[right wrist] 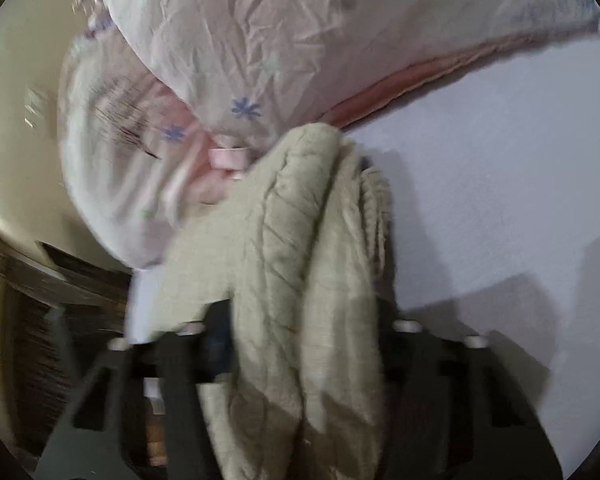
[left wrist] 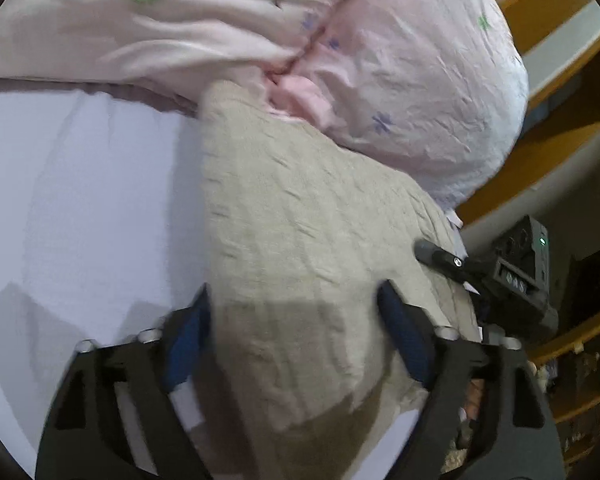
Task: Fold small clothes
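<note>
A beige knit garment lies on the white bed sheet. My left gripper is open, its blue-padded fingers spread on either side of the garment's near part. In the right wrist view the same beige garment is bunched in thick folds between the fingers of my right gripper, which is shut on it. The right gripper also shows in the left wrist view at the garment's right edge.
A big crumpled pink duvet with blue and green flowers lies just beyond the garment, also in the right wrist view. Wooden furniture stands past the bed's right edge. White sheet spreads to the side.
</note>
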